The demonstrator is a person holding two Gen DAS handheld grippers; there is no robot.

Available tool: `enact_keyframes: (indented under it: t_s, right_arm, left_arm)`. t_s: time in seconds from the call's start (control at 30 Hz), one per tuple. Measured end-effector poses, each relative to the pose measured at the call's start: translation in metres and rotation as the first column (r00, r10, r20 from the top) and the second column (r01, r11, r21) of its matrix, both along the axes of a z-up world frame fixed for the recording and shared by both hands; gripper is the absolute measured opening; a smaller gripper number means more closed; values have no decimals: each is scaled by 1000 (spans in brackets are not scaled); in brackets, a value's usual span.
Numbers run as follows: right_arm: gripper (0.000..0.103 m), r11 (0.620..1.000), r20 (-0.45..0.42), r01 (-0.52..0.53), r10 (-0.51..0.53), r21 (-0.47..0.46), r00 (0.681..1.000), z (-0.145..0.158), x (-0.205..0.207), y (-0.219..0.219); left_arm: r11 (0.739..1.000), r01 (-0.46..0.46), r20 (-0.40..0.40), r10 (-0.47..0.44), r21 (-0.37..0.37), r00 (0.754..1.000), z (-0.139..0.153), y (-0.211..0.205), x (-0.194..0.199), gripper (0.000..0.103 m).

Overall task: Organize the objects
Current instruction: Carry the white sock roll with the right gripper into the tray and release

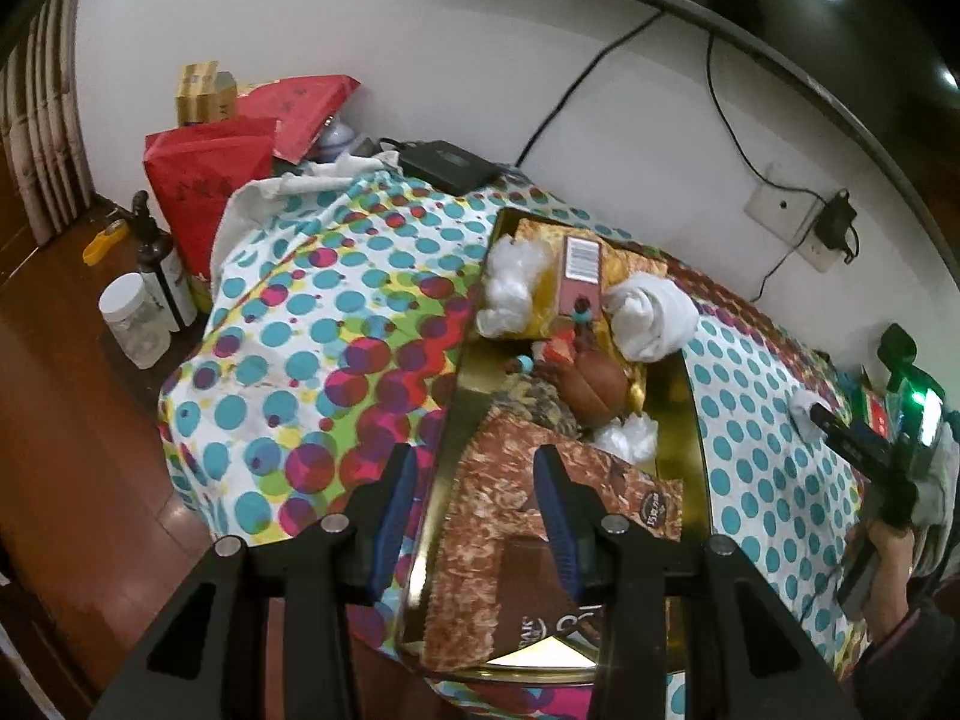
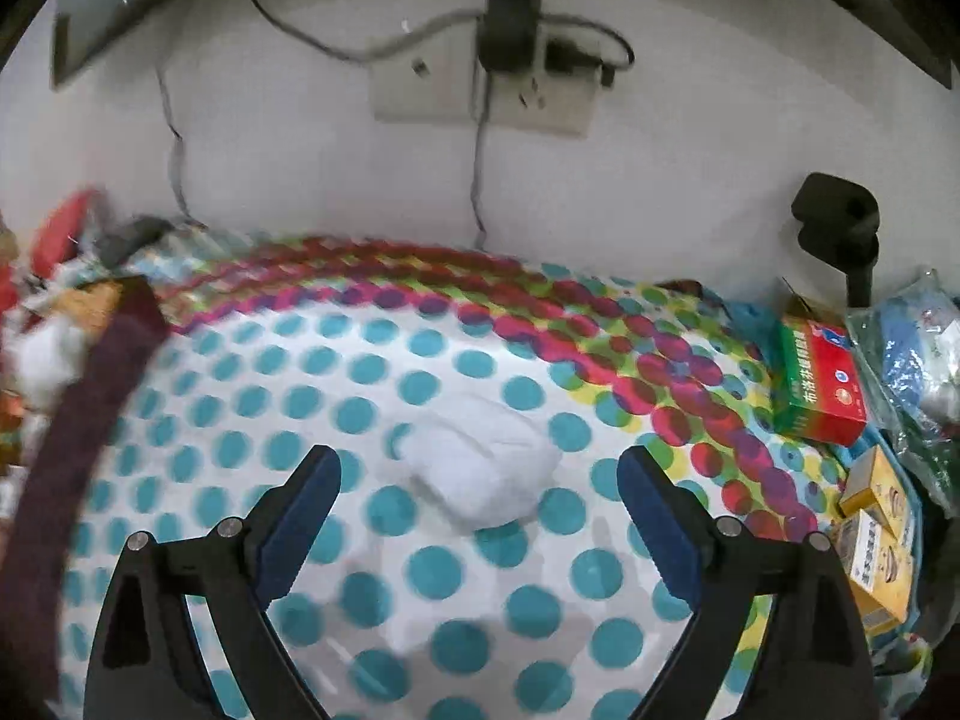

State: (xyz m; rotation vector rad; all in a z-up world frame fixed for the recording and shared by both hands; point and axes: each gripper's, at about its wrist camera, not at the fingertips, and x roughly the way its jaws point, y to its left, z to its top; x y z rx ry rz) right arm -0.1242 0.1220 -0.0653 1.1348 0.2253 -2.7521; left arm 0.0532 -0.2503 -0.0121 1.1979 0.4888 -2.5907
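Observation:
A gold tin [image 1: 699, 420] lies on the dotted tablecloth [image 1: 336, 312]. It holds a brown patterned packet [image 1: 510, 480], a pink box [image 1: 579, 276], a rolled white cloth [image 1: 651, 318] and crumpled white plastic [image 1: 513, 282]. My left gripper [image 1: 477, 462] is open and straddles the tin's left wall, one finger outside and one over the packet. My right gripper [image 2: 480, 459] stands wide open just above a white bundle [image 2: 480, 468] on the cloth, its pads clear of the bundle. In the left wrist view a hand holds that right gripper [image 1: 840, 438] at the far right.
Red bags [image 1: 210, 180], a dark bottle [image 1: 162, 276] and a clear jar [image 1: 135, 324] stand left of the table. A black box [image 1: 447, 165] sits by the wall. A red-green medicine box [image 2: 819, 384], yellow boxes [image 2: 876, 516] and a plastic bag [image 2: 918, 360] crowd the right edge.

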Motion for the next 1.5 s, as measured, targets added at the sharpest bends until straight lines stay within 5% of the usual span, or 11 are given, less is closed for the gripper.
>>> enact_keyframes:
  t_s: [0.13,0.23,0.47,0.67,0.97,1.17,1.5]
  right_arm:
    - [93,999,39,13,-15,40,999,-15,-23,-2]
    - [57,1000,65,0,-2,27,998,-23,-32,-1]
    - [56,999,66,-41,43,-27,997,-15,-20,-4]
    - [56,979,18,-176,178,-100,984,17,16,-49]
    - [56,869,-22,-456,461,-194,887,54,93,-162]
    - [56,823,25,-525,542,-218,840,44,125,-209]
    - [57,837,71,-525,540,-157,839,20,128,-233]
  left_arm:
    - [1000,10,13,-10,-24,1000,-2,5,-3,41]
    - [999,8,14,-8,-31,1000,-1,5,-5,41]
    - [999,14,10,-14,-30,1000,1,9,-10,41]
    - [998,34,-5,-34,-47,999,9,17,-1,41]
    - [998,-18,-28,16,-53,999,21,-3,26,41]
    - [997,-62,-32,60,-49,998,22,-21,40,41]
    - [998,-53,-19,53,-39,998,16,-27,37,41]
